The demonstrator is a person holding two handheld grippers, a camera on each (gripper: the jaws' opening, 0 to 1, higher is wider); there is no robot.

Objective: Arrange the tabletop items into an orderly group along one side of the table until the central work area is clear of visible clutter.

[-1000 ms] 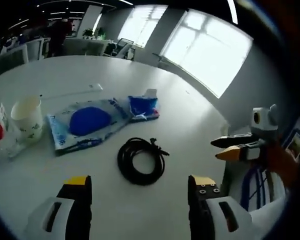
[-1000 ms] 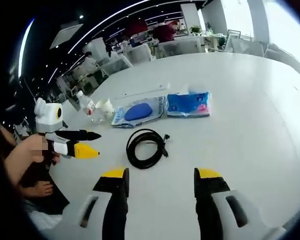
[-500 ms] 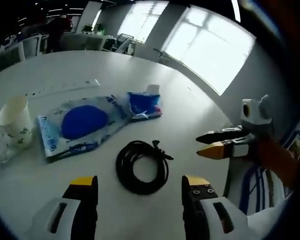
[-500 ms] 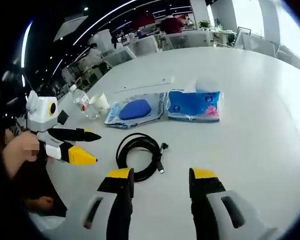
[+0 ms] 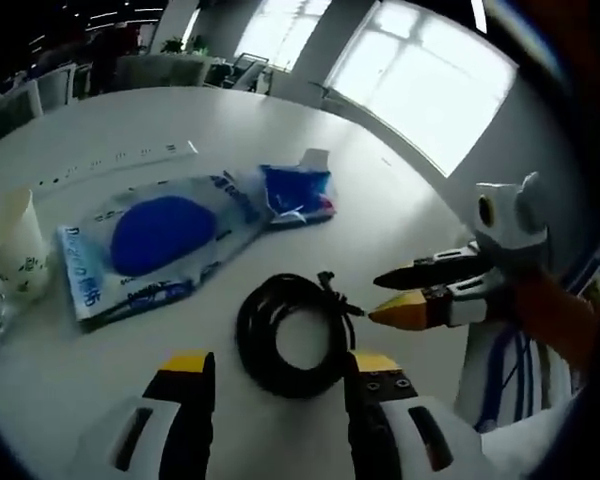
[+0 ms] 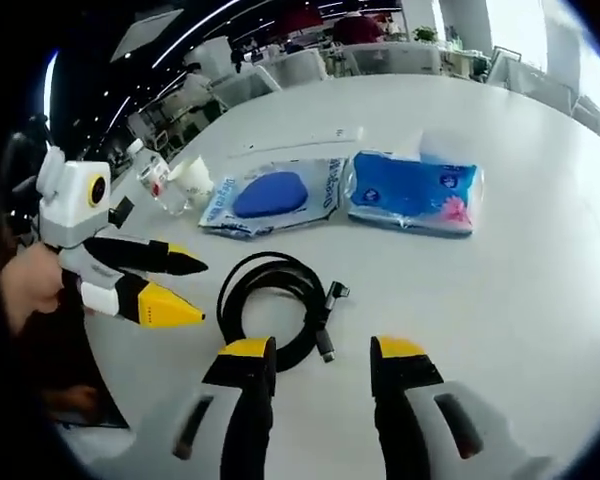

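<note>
A coiled black cable (image 5: 287, 332) (image 6: 275, 305) lies on the white table (image 5: 400, 215) just ahead of both grippers. My left gripper (image 5: 275, 365) is open, its jaws either side of the coil's near edge. My right gripper (image 6: 312, 352) is open too, close above the cable's plug end. Beyond the coil lie a clear bag with a blue pad (image 5: 150, 240) (image 6: 272, 197) and a blue tissue pack (image 5: 298, 192) (image 6: 412, 190). A white paper cup (image 5: 8, 245) (image 6: 192, 182) stands further off. Each gripper appears in the other's view, the right gripper (image 5: 410, 295) and the left gripper (image 6: 185, 290).
A white power strip (image 5: 110, 160) (image 6: 305, 140) lies at the table's far side. A plastic bottle (image 6: 155, 185) stands by the cup. Chairs and desks fill the room behind. The table edge runs close on the right of the left gripper view, beside a person's sleeve (image 5: 555, 320).
Both grippers have moved in toward the cable, which now looks larger and nearer. The items on the table have not moved.
</note>
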